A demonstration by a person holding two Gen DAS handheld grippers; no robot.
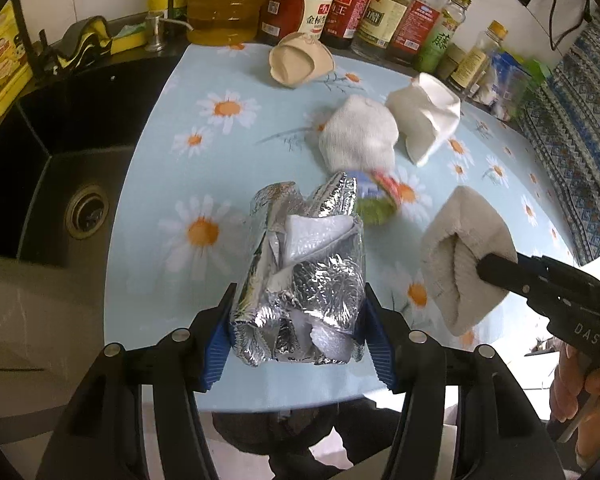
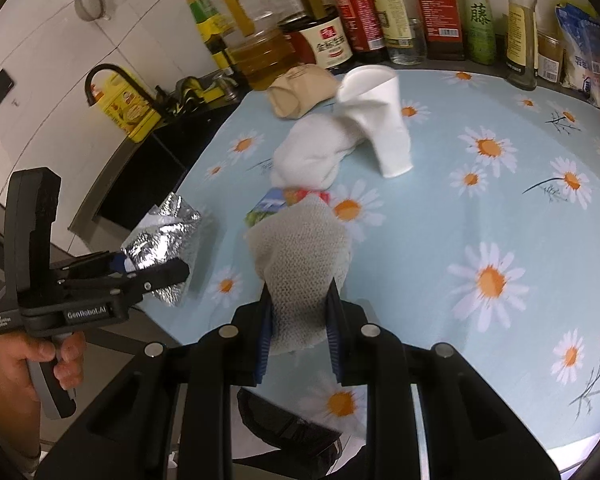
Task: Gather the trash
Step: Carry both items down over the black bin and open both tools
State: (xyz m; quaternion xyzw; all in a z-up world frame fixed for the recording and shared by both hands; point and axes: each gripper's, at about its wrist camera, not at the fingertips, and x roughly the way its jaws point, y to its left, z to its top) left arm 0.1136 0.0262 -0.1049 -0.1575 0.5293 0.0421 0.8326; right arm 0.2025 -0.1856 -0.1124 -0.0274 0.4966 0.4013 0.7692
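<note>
Over the daisy-print tablecloth (image 1: 172,152), beside the black sink (image 1: 40,168): left gripper (image 1: 296,328) clamped narrow on a crumpled foil wrapper (image 1: 308,264), blue pads pressing both flanks, wrapper lifted clear of the cloth by the look of it; right gripper (image 2: 298,320) closed tight on a grey knitted sock (image 2: 300,248), bunched between the pads. Remaining on the cloth: white sock (image 1: 356,136), crushed white paper cup (image 1: 424,116), crushed tan paper cup (image 1: 300,60), colourful snack packet (image 1: 376,196) partly hidden behind the foil. Likely step: carrying both loads away to a bin, none in view. Recommended: keep both grips firm and level; avoid brushing the bottles (image 1: 380,4) along the back; release only over the bin.
</note>
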